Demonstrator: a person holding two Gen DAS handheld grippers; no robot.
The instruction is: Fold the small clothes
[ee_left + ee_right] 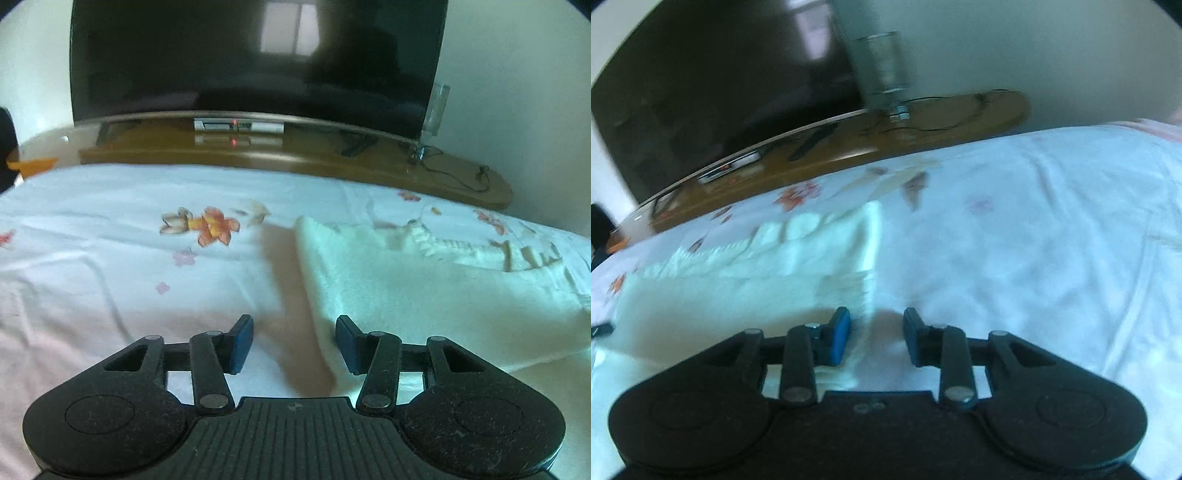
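Garment count is one: a pale knitted piece [424, 288] lying flat on the floral bed sheet [110, 258], apparently folded. Two grippers, left gripper [294, 343] and right gripper [876, 336], hover over its edges, both parted and holding nothing.

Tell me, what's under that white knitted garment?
The white knitted garment lies on a floral bedsheet. The sheet directly beneath it is covered, so anything there stays hidden.

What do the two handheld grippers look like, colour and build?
Both look alike. The left gripper and right gripper have matte black plastic bodies with rounded lobes, silver pivot pins on black linkage bars, and blue pads on the fingertips. The left has a ribbed centre plate. No cables or sleeves show.
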